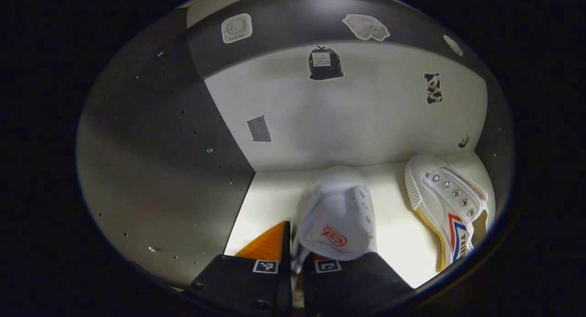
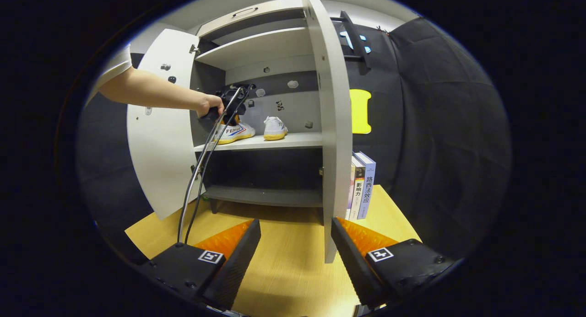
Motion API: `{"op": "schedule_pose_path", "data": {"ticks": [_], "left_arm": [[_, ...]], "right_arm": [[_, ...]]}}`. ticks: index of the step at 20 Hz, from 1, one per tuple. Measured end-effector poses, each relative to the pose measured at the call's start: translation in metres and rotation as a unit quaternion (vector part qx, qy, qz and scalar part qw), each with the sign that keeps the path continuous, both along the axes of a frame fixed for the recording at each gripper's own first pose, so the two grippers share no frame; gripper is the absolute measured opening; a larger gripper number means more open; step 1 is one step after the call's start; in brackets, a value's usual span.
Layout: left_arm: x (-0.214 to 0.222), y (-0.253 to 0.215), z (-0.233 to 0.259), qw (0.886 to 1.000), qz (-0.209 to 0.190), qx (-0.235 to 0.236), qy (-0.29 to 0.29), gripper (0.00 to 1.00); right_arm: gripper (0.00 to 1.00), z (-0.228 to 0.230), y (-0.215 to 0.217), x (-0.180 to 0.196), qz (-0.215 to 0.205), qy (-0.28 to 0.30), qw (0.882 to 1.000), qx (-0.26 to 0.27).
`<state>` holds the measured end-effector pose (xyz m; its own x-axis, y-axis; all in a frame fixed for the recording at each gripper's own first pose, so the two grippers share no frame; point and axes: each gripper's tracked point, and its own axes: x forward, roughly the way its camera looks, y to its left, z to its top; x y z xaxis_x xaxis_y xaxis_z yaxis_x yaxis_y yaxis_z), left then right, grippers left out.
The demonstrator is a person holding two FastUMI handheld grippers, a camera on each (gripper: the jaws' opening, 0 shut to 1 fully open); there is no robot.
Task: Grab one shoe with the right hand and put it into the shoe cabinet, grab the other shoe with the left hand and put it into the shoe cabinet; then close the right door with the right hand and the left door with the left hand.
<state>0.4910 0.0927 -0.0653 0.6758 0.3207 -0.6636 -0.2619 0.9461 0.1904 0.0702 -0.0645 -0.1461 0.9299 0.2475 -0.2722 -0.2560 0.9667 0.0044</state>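
The left gripper (image 1: 295,257) is reaching inside the shoe cabinet (image 2: 270,143), its fingers nearly together and pinching the white shoe (image 1: 336,216) at the heel end, right between the tips, with the toe pointing away toward the back wall (image 1: 357,120). The shoe is looking as if it is resting on the middle shelf (image 1: 270,193), though I cannot tell whether the sole is fully down. Off to the right of these fingers, the other shoe (image 1: 446,207) is already lying on the same shelf, near but apart from the held one. In the right gripper view the right gripper (image 2: 295,244) is hanging over the wooden surface (image 2: 293,266), fingers wide apart and holding nothing, with the edge of the right door (image 2: 332,125) standing just ahead between them and the left door (image 2: 160,125) swung open farther left. Judging by the canvas, this shoe is light and soft; the upper is folding under the pinch, so the firm heel rim is the sensible place to hold. The cabinet's side wall (image 1: 160,147) is crowding in just left of the left fingers, so there is little room that way; backing straight out looks cleanest. Books (image 2: 361,184) are standing just beyond the right door, so its swing should go inward only.
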Motion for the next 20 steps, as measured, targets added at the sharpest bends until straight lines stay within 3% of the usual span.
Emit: {"op": "schedule_pose_path", "data": {"ticks": [2,3,6,8,11,14,17,20], "left_arm": [[-0.012,-0.008,0.011,0.999,-0.007,-0.036,-0.020,0.19],[-0.022,-0.014,0.017,0.998,-0.011,-0.059,-0.030,0.27],[-0.065,-0.018,0.036,0.993,-0.016,-0.095,-0.062,0.82],[-0.096,-0.030,0.052,0.987,-0.034,-0.126,-0.094,0.98],[-0.139,-0.043,0.085,0.974,-0.076,-0.131,-0.168,0.96],[-0.191,-0.056,0.114,0.956,-0.121,-0.100,-0.246,0.95],[-0.252,-0.071,0.120,0.942,-0.160,-0.078,-0.285,0.95],[-0.307,-0.092,0.118,0.926,-0.186,-0.092,-0.314,0.95]], "right_arm": [[0.99,0.002,-0.004,-0.001,-0.005,0.000,1.000,-0.002],[1.00,0.007,-0.005,-0.001,-0.009,-0.003,1.000,-0.002],[0.99,0.019,-0.006,-0.003,-0.021,-0.012,1.000,0.001],[0.99,0.029,-0.005,-0.007,-0.032,-0.023,0.999,0.004],[0.99,0.039,-0.007,-0.017,-0.066,-0.031,0.997,-0.009],[0.99,0.051,-0.001,-0.033,-0.095,-0.030,0.995,-0.012],[0.99,0.076,-0.010,-0.041,-0.134,-0.048,0.989,-0.032],[0.99,0.106,-0.030,-0.048,-0.183,-0.065,0.981,-0.027]]}}
